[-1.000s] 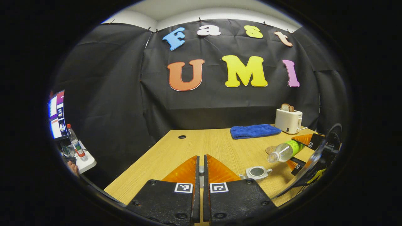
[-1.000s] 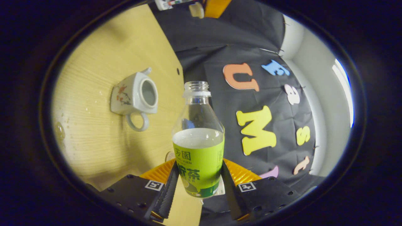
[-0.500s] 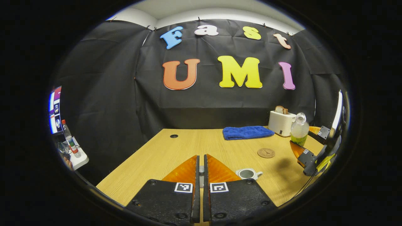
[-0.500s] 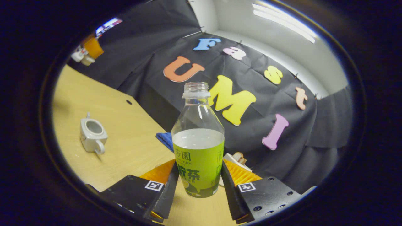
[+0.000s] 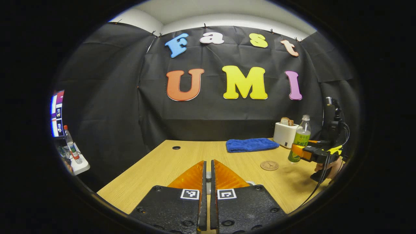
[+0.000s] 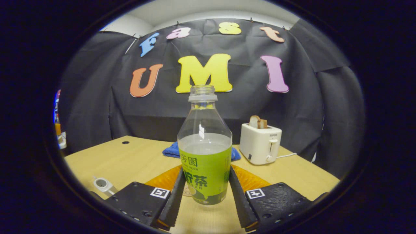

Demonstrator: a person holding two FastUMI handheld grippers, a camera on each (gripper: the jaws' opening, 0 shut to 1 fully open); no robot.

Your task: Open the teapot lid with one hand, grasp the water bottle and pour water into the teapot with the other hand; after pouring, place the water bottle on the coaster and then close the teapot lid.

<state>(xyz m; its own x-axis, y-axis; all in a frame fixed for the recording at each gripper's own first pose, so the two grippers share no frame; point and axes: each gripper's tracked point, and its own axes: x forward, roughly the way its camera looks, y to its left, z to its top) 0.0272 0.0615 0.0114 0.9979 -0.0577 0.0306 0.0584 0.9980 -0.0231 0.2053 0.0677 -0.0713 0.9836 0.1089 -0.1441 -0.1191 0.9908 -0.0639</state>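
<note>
Far left on the wooden table sits the teapot, lid off. The left gripper has its fingers pressed together (whether something thin is pinched there, I can't tell). Further right lies the coaster, then the water bottle, upright, clamped by the right gripper.

The tabletop shows matt pale wood grain, the water bottle clear glossy plastic with a shiny label, the towel fuzzy blue cloth, the toaster smooth plastic.
</note>
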